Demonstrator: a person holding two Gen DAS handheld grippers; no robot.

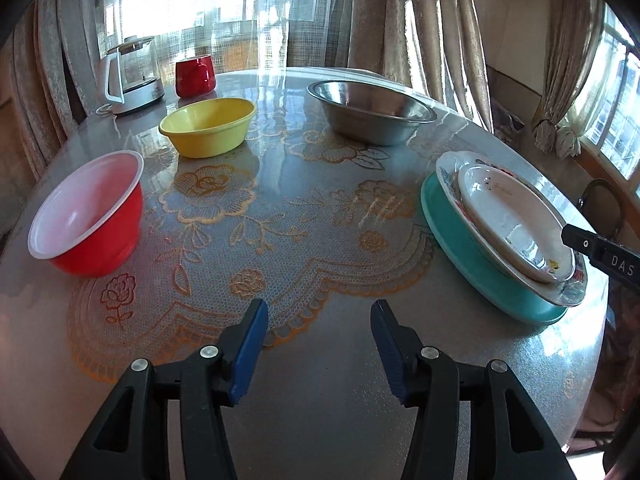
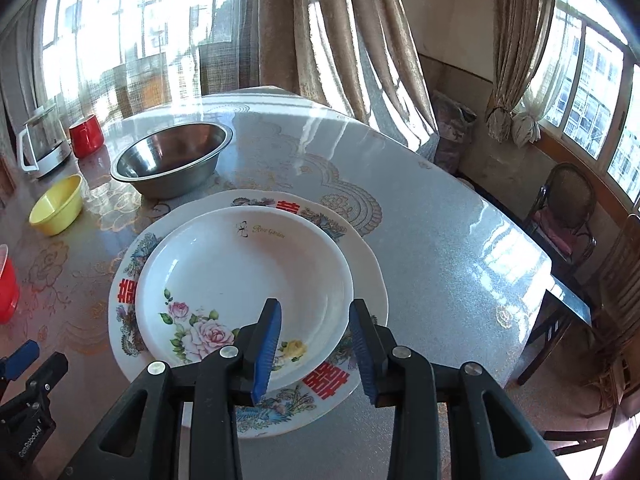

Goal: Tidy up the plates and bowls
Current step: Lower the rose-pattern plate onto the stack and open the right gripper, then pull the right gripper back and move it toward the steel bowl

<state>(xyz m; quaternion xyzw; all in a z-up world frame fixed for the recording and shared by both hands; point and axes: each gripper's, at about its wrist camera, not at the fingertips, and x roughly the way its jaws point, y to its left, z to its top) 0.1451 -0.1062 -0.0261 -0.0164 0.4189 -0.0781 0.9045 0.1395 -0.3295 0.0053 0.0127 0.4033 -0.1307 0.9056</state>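
A white rose-patterned deep plate (image 2: 244, 276) sits on a larger plate with red characters (image 2: 324, 384); in the left wrist view this stack (image 1: 516, 216) rests on a teal plate (image 1: 480, 264). My right gripper (image 2: 316, 312) is open, hovering over the near rim of the rose plate, holding nothing. My left gripper (image 1: 319, 312) is open and empty above the lace mat at the table's front. A red bowl (image 1: 88, 216) stands at the left, a yellow bowl (image 1: 208, 126) behind it, and a steel bowl (image 1: 370, 112) at the back.
A glass kettle (image 1: 132, 76) and a red mug (image 1: 195, 75) stand at the far left of the round table (image 1: 320, 420). Curtains and windows ring the table. Chairs (image 2: 564, 216) stand to the right, past the table edge.
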